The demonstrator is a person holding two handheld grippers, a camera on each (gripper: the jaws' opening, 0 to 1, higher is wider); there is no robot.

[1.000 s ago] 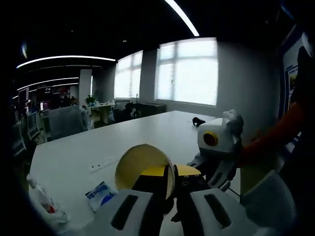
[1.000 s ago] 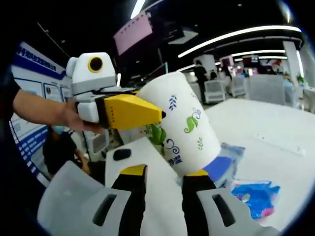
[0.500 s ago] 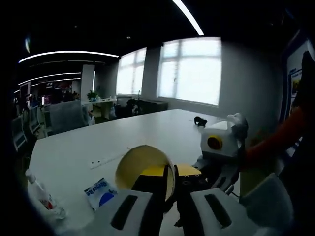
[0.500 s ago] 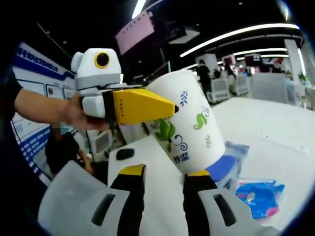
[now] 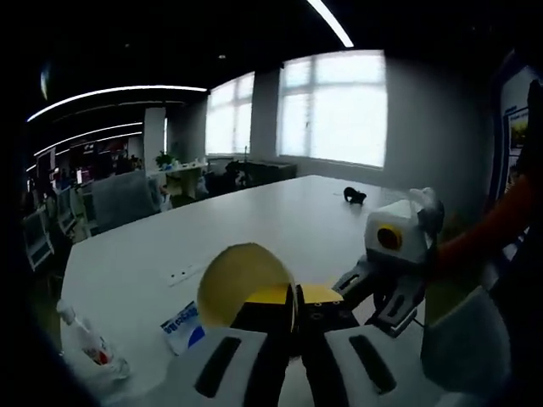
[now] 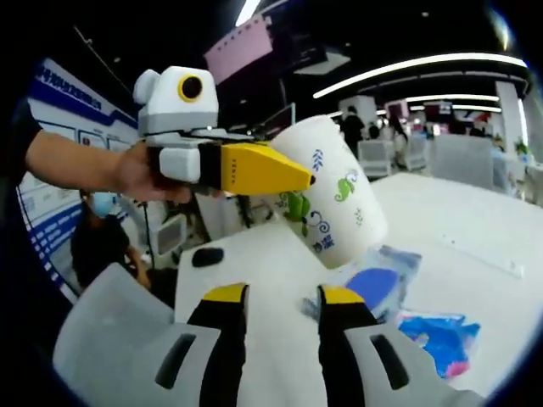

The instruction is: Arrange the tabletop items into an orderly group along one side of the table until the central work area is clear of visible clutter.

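Change since 1 second ago: paper cup [image 6: 335, 191] sat between the right gripper's jaws low in the right gripper view; now it is lifted clear of them, toward the upper centre, carried by the left gripper [image 6: 263, 168].
Left gripper [image 5: 293, 318]: yellow-tipped jaws closed on the cup's rim; in the left gripper view the cup's cream inside [image 5: 237, 284] sits at lower centre.
Right gripper [image 6: 280, 297]: jaws parted, holding nothing, at bottom centre; it also appears at centre right of the left gripper view [image 5: 390, 271].
Table [image 5: 271, 220]: white, long, mostly bare in the middle.
Loose items: blue and white packet [image 5: 182, 322] at lower left, small bottle [image 5: 85, 343] at far left, blue wrappers [image 6: 441, 335] at lower right, black object [image 5: 354, 197] far away.
Progress: early, judging by the scatter; cup not yet set down, other items still ungrouped.
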